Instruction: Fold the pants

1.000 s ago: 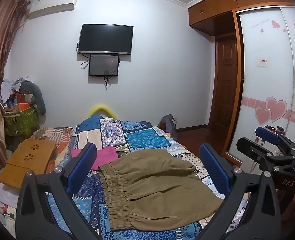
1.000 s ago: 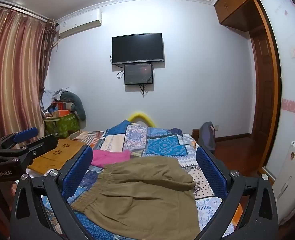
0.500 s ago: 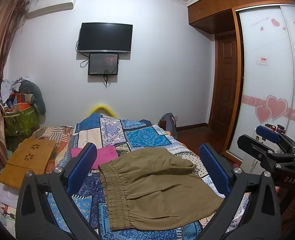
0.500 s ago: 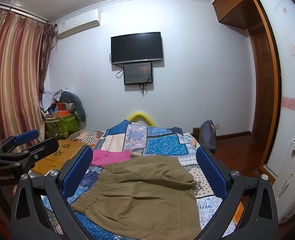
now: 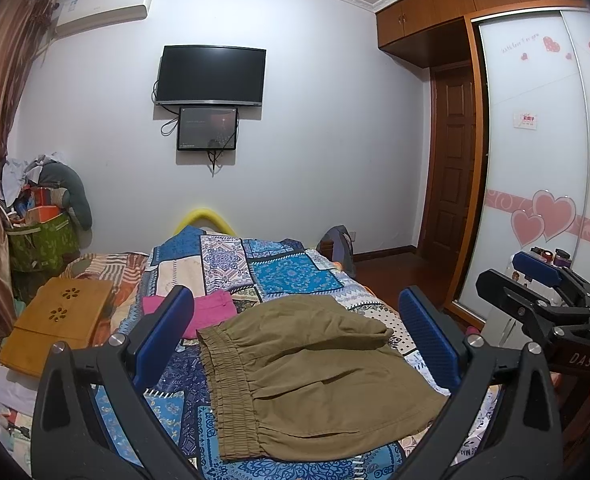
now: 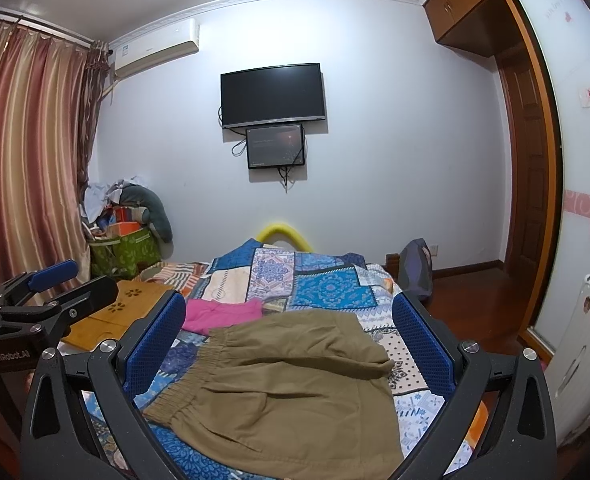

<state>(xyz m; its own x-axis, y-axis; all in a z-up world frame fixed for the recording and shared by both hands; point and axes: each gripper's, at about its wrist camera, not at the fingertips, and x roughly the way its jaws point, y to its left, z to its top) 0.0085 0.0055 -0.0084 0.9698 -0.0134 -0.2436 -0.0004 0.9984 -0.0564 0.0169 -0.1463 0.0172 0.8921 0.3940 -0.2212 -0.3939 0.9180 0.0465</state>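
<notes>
Olive pants (image 5: 315,376) lay folded on the patchwork bed (image 5: 287,276), pink cloth (image 5: 207,312) just beyond; left tongs (image 5: 295,344) and right tongs (image 6: 289,344) hovered wide, empty

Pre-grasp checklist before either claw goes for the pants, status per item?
1. Left claw open and empty: ok, the blue fingers stand wide apart with nothing between them.
2. Right claw open and empty: ok, same.
3. Pants lying on the quilt between the fingers of both views: ok.
4. Pants flat: not ok, one part is already lapped over the top and creased.
5. Elastic waistband exposed for a pinch: ok, it faces the left side.
6. Pink garment clear of the pants: cannot tell, it lies right at the waistband's far corner and may touch it.
</notes>
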